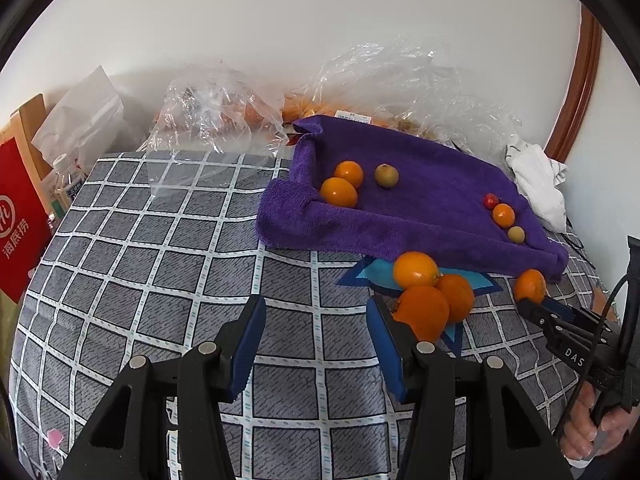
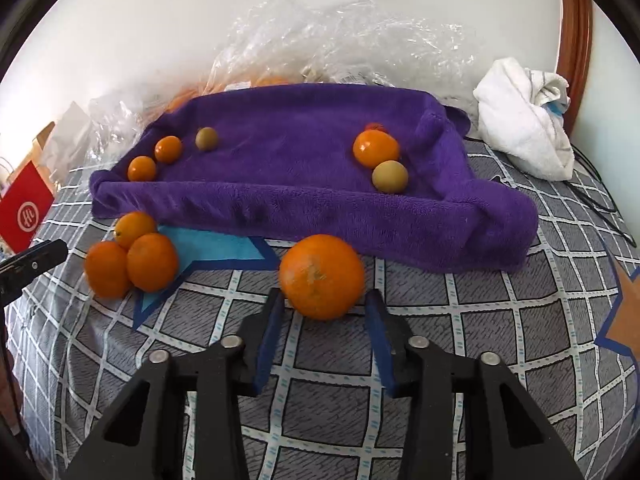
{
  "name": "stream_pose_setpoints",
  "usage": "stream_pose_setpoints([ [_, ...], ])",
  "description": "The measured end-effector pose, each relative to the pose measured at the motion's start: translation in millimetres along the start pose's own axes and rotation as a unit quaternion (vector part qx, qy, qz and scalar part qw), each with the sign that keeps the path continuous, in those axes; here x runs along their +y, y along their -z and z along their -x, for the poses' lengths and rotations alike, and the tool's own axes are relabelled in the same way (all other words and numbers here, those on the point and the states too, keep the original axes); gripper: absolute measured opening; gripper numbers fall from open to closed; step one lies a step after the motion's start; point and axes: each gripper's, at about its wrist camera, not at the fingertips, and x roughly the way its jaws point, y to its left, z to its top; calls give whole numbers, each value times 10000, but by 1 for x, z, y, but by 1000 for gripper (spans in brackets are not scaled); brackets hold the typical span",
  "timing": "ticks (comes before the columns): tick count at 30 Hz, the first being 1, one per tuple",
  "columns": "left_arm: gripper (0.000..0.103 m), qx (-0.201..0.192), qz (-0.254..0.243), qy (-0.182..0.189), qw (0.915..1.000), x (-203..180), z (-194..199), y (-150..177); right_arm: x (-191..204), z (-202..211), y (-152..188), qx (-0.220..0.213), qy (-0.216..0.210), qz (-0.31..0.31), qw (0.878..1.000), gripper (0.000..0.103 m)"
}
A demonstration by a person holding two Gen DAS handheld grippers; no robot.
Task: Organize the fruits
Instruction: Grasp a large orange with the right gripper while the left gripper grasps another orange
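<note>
A purple towel (image 1: 420, 220) (image 2: 280, 200) with raised edges lies on the checked cover. Its left end holds two small oranges (image 1: 344, 184) and a yellow-green fruit (image 1: 386, 176). Its right end holds a tiny red fruit (image 1: 491, 201), an orange (image 2: 375, 148) and a yellowish fruit (image 2: 389, 176). Three oranges (image 1: 428, 292) (image 2: 132, 258) cluster in front of the towel, just right of my left gripper (image 1: 316, 308), which is open and empty. My right gripper (image 2: 325, 298) (image 1: 534, 306) is open, with a lone orange (image 2: 322, 276) (image 1: 530, 286) at its tips and small gaps either side.
Clear plastic bags (image 1: 216, 120) (image 2: 340, 36) with more fruit lie along the wall behind the towel. A crumpled white cloth (image 2: 524, 120) lies at the right. A red paper bag (image 1: 18, 216) and a bottle (image 1: 66, 184) stand at the left. A hand (image 1: 592, 432) holds the right gripper.
</note>
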Motion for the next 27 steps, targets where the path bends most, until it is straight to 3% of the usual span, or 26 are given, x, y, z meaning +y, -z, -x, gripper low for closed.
stream_pose_setpoints([
  [3, 50, -21, -171, 232, 9996, -12, 3, 3, -8, 9, 0, -209, 23, -119, 9997, 34],
  [7, 50, 67, -335, 578, 9977, -30, 1, 4, -14, 12, -1, -130, -84, -107, 9998, 34],
  [9, 56, 131, -360, 684, 9969, -39, -3, 4, -16, 14, -1, -153, -68, -81, 9998, 37],
  [15, 57, 350, -412, 490, 9973, -54, -27, 7, -20, 8, -4, -130, -128, -113, 9998, 50],
  [19, 57, 445, -291, 475, 9975, -52, -35, 11, -19, -7, -8, 134, -246, -203, 9994, 50],
  [21, 54, 418, -219, 451, 9979, -50, -36, 11, -15, -8, -10, 74, -153, -142, 9998, 46],
  [22, 48, 412, -178, 497, 9978, -48, -37, 10, -13, -9, -10, 83, -152, -92, 9998, 41],
  [24, 39, 425, -60, 664, 9969, -44, -38, 9, -11, -9, -11, 49, -120, -82, 9999, 41],
  [27, 38, 443, -99, 656, 9968, -43, -36, 7, -10, -7, -9, 24, -130, -42, 9999, 41],
])
